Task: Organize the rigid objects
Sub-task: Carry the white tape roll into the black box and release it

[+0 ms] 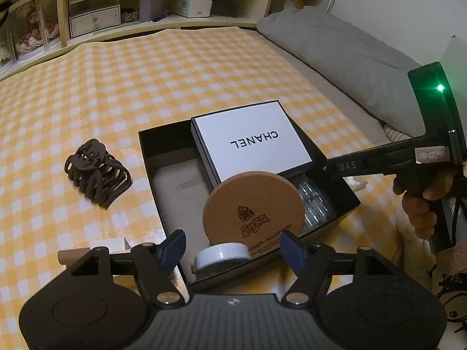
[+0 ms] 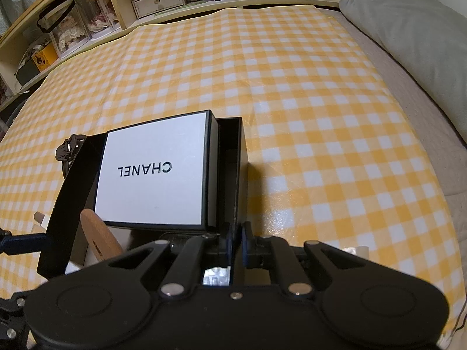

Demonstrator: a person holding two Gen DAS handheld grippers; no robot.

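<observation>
An open black box (image 1: 149, 157) lies on the yellow checked cloth. Inside it are a white Chanel box (image 1: 251, 140), a clear blister pack (image 1: 315, 204), a white round tin (image 1: 221, 256) and a round cork coaster (image 1: 251, 207) that leans upright. My left gripper (image 1: 233, 250) is open around the coaster's lower part, and its left pad stands clear of the coaster. My right gripper (image 2: 238, 242) is shut on the black box's right wall (image 2: 236, 175); the left wrist view shows it reaching in from the right (image 1: 329, 167). A brown hair claw (image 1: 96, 175) lies left of the box.
A small beige cylinder (image 1: 70, 256) and a white block (image 1: 108, 245) lie on the cloth by the box's near left corner. A grey pillow (image 1: 335, 49) runs along the right side. Wooden shelves (image 1: 96, 14) with drawers and a tissue box (image 1: 192, 3) stand at the far edge.
</observation>
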